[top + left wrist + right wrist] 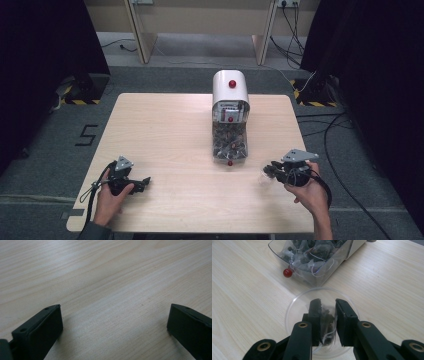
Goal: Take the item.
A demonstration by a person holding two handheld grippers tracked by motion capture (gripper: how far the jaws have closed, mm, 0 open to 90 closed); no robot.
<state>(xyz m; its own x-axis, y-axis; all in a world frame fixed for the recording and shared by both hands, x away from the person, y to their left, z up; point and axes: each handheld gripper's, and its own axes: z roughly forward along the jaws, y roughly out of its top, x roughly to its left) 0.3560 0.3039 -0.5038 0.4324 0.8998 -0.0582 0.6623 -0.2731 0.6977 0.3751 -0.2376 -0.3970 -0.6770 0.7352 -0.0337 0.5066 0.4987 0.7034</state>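
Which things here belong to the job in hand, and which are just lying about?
In the job:
- tea bag, between the right gripper fingers
- clear dish under it
- tea bag dispenser, tray full of bags

Lying about:
- left gripper, open over bare table
- cables on the floor

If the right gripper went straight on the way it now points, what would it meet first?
Probably the clear round dish right under its jaws: the right gripper, with a tea bag between its pads, tilts down over it. Beyond that rim lies the dispenser's clear tray of tea bags, though depth is hard to judge.
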